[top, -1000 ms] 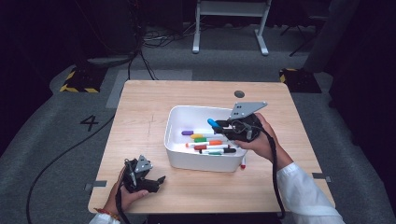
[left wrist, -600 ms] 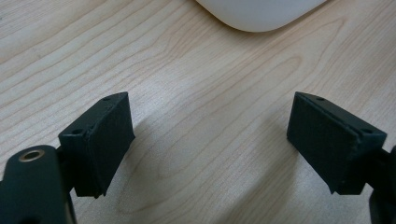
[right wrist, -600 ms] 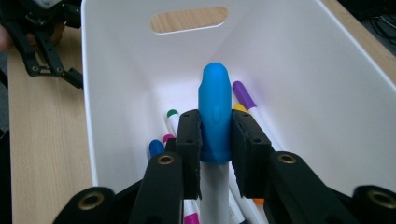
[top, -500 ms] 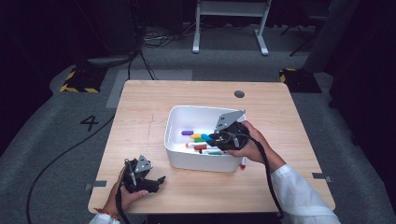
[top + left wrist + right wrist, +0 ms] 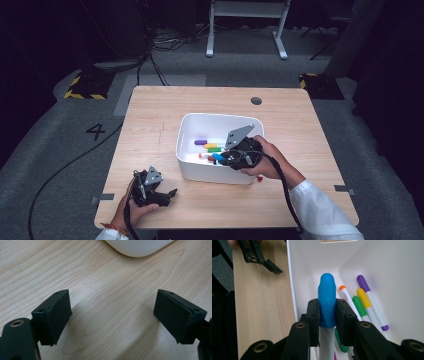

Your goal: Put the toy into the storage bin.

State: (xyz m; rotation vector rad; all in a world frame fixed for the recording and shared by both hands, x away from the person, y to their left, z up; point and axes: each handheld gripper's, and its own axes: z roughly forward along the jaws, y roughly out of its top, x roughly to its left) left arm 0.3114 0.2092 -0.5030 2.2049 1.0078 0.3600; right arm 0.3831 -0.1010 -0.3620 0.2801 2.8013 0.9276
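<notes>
A white bin (image 5: 190, 162) stands mid-table with several markers lying in it: purple (image 5: 368, 296), yellow (image 5: 362, 298), green (image 5: 359, 305) and orange (image 5: 344, 293). My right gripper (image 5: 222, 159) reaches down inside the bin near its front wall and is shut on a blue-capped marker (image 5: 326, 288). The cap sticks out past the fingertips (image 5: 313, 306). My left gripper (image 5: 169, 194) rests low over the wood near the table's front left, apart from the bin. In the left gripper view its jaws stand wide open over bare wood, with nothing between the pads (image 5: 56, 312).
The wooden table (image 5: 150, 115) has a dark round hole (image 5: 256, 100) at the back right. A small red thing (image 5: 259, 178) lies on the table by the bin's front right corner. The bin's rounded corner (image 5: 138, 246) lies just ahead of the left gripper.
My right gripper has moved left and down into the bin, carrying the blue-capped marker. The left gripper has stayed put.
</notes>
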